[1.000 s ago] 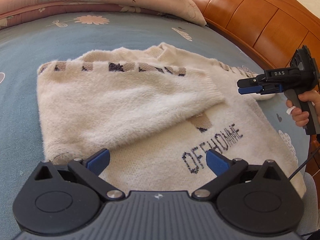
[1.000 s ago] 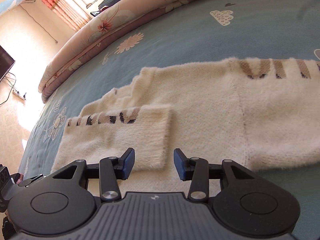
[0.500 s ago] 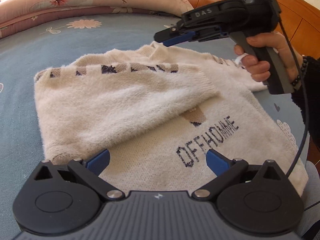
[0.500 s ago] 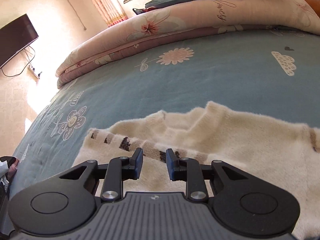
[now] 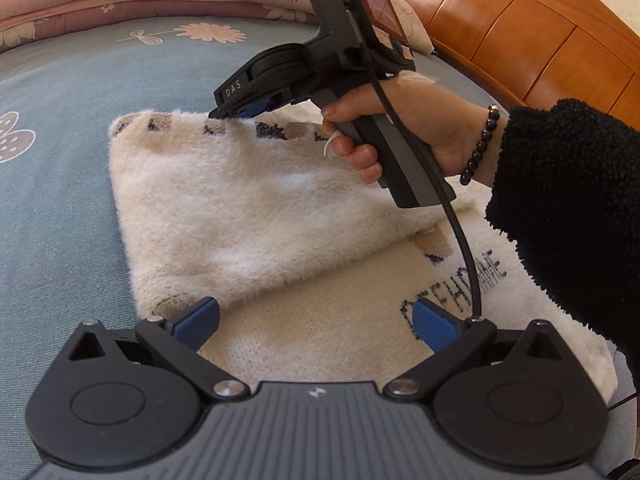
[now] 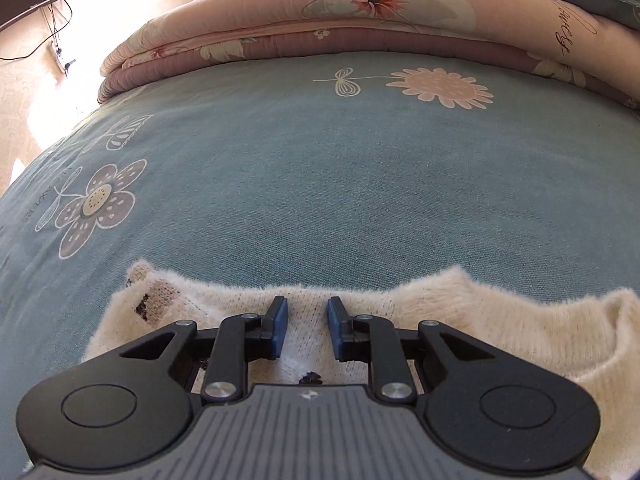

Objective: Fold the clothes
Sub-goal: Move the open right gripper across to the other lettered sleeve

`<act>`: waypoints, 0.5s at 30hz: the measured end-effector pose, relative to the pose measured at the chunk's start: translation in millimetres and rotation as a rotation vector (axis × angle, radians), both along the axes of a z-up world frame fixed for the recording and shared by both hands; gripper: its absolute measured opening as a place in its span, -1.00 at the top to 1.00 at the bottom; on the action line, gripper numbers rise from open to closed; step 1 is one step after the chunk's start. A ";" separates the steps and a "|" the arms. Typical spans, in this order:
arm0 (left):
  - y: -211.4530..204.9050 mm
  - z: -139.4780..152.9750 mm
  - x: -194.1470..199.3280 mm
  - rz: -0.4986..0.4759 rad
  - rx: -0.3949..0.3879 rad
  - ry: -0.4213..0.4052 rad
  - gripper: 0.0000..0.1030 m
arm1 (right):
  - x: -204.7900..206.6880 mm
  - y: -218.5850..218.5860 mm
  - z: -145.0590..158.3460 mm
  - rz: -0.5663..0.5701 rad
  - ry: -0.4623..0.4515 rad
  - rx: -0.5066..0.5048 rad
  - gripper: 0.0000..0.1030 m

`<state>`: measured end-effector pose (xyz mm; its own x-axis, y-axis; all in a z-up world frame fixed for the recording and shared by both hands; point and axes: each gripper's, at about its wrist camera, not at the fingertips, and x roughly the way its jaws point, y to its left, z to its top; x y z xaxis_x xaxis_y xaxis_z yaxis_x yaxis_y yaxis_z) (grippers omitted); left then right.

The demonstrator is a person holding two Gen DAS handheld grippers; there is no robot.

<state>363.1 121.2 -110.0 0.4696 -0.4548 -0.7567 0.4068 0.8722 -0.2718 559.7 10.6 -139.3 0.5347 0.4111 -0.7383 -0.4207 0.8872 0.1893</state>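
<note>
Sweater (image 5: 260,216) is lying on the bed (image 6: 320,184), its striped far edge right under the right gripper (image 6: 307,320), jaws closing with nothing pinched yet, while the left gripper (image 5: 316,320) hangs wide open over its near part.

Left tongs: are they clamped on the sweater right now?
No. The left tongs stand wide apart above the cream sweater, their blue pads pressing on nothing.
</note>
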 end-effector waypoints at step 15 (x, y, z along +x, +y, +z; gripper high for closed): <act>-38.5 6.5 -19.4 -0.079 0.041 -0.063 -0.97 | -99.8 -165.2 87.7 -0.136 -0.025 0.069 0.26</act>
<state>343.7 82.8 -103.5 0.4809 -0.4617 -0.7454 0.4901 0.8464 -0.2081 460.0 -154.6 -51.6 0.6068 0.3830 -0.6965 -0.3026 0.9216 0.2431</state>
